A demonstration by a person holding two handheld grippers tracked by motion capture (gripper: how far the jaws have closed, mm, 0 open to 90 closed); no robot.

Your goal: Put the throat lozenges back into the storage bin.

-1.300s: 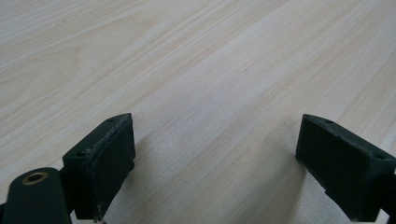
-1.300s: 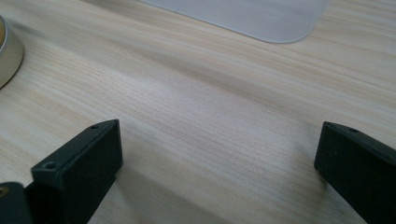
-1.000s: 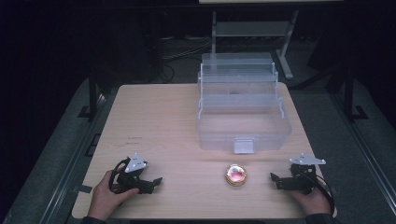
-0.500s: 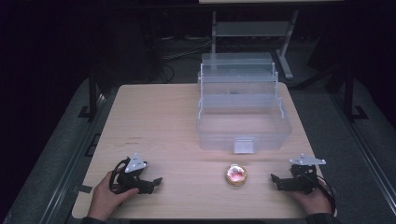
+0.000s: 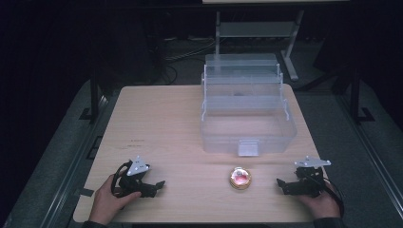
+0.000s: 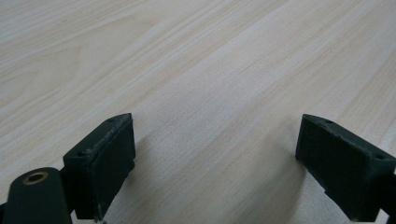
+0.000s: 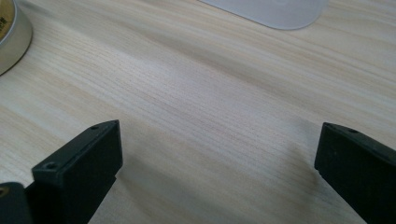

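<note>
Nothing has moved in the last second, as far as I can see: both hands sit exactly where they were, so the work hasn't really begun.

Biggest thing first, the pale wooden table (image 5: 166,123), mostly bare. Standing toward its far right is the clear plastic tiered storage box (image 5: 247,111), opened out in steps, with its white front latch (image 5: 248,147) facing the person. Something small and dark shows through an upper tier, but it's too faint to make out.

Near the front edge, just ahead of that latch and apart from the box, sits the small round gold-rimmed tin with a reddish top (image 5: 240,177). In the right gripper view only a sliver of its wall (image 7: 11,39) shows, cut off at the top-left corner, with lettering too clipped to read.

The left gripper (image 5: 154,186) rests at the front left, well apart from the tin, jaws spread wide over bare wood (image 6: 210,93), holding nothing. The right gripper (image 5: 284,185) lies at the front right, nearer the tin and pointing toward it, jaws likewise spread and empty.

My guess: the right hand goes for the tin, bound for the box. The room beyond the table is too dark to read.
</note>
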